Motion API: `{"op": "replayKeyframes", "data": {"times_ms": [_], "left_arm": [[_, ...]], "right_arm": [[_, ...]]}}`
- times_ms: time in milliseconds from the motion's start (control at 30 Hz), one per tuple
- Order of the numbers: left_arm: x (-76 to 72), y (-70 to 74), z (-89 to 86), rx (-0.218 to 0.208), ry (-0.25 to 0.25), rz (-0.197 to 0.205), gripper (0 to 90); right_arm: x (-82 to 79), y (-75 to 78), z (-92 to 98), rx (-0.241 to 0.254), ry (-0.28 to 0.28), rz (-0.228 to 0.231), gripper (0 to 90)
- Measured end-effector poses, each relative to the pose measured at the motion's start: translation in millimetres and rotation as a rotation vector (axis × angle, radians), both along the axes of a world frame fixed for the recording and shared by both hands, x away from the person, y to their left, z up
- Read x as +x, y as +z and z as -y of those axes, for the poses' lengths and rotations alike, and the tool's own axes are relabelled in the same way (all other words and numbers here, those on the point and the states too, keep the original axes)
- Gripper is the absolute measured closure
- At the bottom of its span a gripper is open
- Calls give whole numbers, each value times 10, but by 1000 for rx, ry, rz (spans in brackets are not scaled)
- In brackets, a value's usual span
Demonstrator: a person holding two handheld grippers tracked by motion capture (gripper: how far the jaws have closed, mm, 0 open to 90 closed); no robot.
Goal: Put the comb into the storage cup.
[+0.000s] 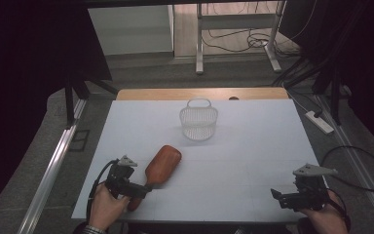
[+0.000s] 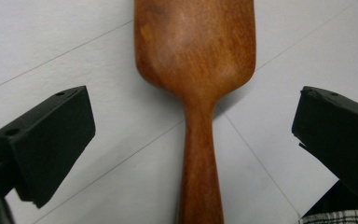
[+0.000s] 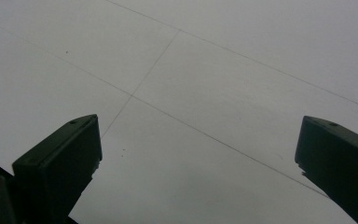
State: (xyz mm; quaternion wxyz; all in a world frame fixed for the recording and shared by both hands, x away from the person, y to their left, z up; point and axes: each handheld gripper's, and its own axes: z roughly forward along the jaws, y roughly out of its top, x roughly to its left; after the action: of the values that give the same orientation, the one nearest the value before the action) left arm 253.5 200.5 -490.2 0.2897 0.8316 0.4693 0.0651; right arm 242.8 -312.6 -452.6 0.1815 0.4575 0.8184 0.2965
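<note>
Left tongs (image 2: 193,154) gape astride the wooden paddle's (image 2: 198,70) handle; right tongs (image 3: 198,168) apart, idle. Closing off-centre could skid it toward twelve o'clock.

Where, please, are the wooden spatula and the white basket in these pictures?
wooden spatula (image 2: 196,46), left gripper view, on the broad blade.
white basket (image 1: 198,127), high view, on its front mesh wall.

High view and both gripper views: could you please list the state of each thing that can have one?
Wooden spatula: lying flat on the table, handle between the open left jaws, not gripped.
White wire basket: upright, empty, handle folded back.
Left gripper: open wide, astride the spatula handle.
Right gripper: open, nothing between its jaws, above bare table.
</note>
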Motion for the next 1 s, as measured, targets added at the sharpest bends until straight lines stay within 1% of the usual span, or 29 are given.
{"op": "replayKeyframes", "data": {"times_ms": [100,200,267,300,333,367,433,567,667,700,733,767,800,833,867,900,933,967,1000], "left_arm": [[-2,-33,32,16,6,-15,0],[5,-65,58,39,18,-42,0],[13,-95,74,40,23,-63,0],[13,-95,74,40,23,-63,0],[21,-116,83,43,20,-76,0],[28,-136,103,54,15,-89,0],[31,-144,114,59,15,-93,0],[51,-183,143,71,-1,-121,0],[54,-200,182,96,-8,-126,0],[50,-203,199,123,4,-119,0],[50,-203,199,123,4,-119,0],[45,-207,211,154,22,-111,0],[45,-207,211,154,22,-111,0],[53,-206,202,142,28,-121,0],[55,-207,198,126,22,-130,0],[55,-207,198,126,22,-130,0],[52,-212,209,124,10,-137,5],[52,-212,209,124,10,-137,31],[49,-215,225,133,0,-139,31]], "right_arm": [[0,0,0,0,1,0,4],[-2,0,-1,1,3,1,4],[-2,0,-2,0,4,2,4],[-2,0,-2,0,4,2,4],[-2,1,-2,0,6,1,4],[-3,0,-2,0,6,2,4],[-3,1,-2,0,7,2,4],[-3,0,-3,0,8,2,4],[-4,0,-5,-2,9,3,4],[-3,0,-5,-3,11,3,4],[-3,0,-5,-3,11,3,4],[-4,0,-5,-3,11,3,4],[-4,0,-5,-3,11,3,4],[-4,0,-5,-3,12,3,4],[-3,0,-6,-4,11,2,5],[-3,0,-6,-4,11,2,5],[-3,0,-6,-4,11,2,5],[-3,0,-7,-4,11,2,5],[-3,0,-7,-4,11,2,5]]}}
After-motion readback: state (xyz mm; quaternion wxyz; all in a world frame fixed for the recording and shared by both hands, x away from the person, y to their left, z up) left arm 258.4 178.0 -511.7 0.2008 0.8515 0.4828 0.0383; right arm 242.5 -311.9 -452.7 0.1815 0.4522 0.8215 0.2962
